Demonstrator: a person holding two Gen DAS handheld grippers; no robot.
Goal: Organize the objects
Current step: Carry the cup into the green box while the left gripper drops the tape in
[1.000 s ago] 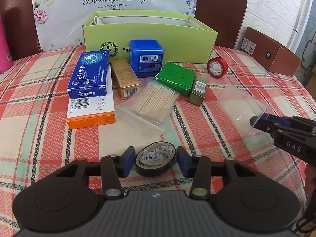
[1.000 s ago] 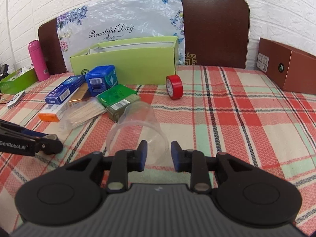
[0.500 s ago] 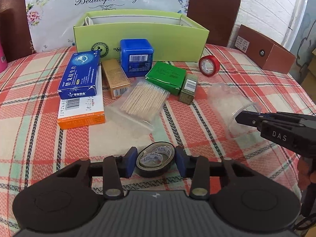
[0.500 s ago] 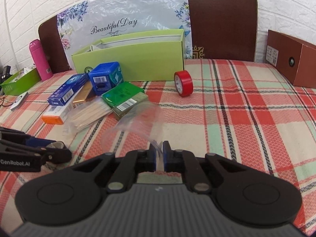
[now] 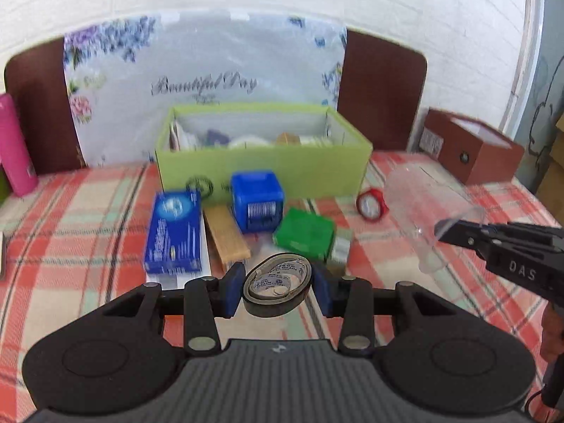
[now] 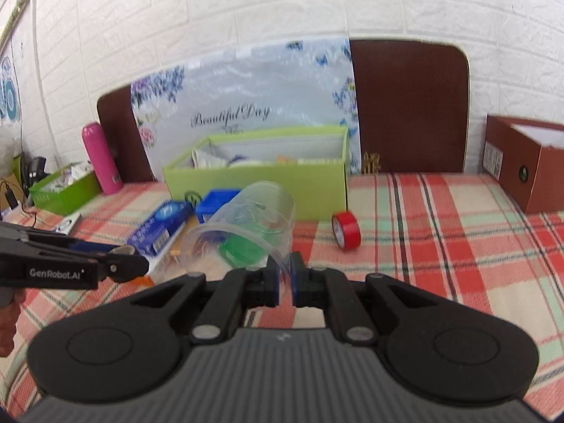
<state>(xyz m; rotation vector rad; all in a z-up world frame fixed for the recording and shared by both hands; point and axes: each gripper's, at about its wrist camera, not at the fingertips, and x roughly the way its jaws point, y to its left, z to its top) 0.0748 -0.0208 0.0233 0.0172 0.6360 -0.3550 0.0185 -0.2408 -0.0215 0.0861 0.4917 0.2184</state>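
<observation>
- Both of my grippers have risen off the table since a moment ago, each carrying its object, so the green box's inside now shows.
- My left gripper has its fingers closed against the two sides of a black tape roll, held in the air above the checked table.
- My right gripper has its fingers nearly together, pinching the rim of a clear plastic cup. The cup is tilted on its side, mouth toward me, clear of the table.
- From the left camera, the cup hangs to the right of the tape roll.
- Ahead stands an open green box with blurred items inside.
- In front of it lie a blue cube box, a flat blue box, a tan box and a green packet, close together.
- A red tape roll stands on edge near the box's right corner.
- A pink bottle stands far left; a brown box sits far right.
</observation>
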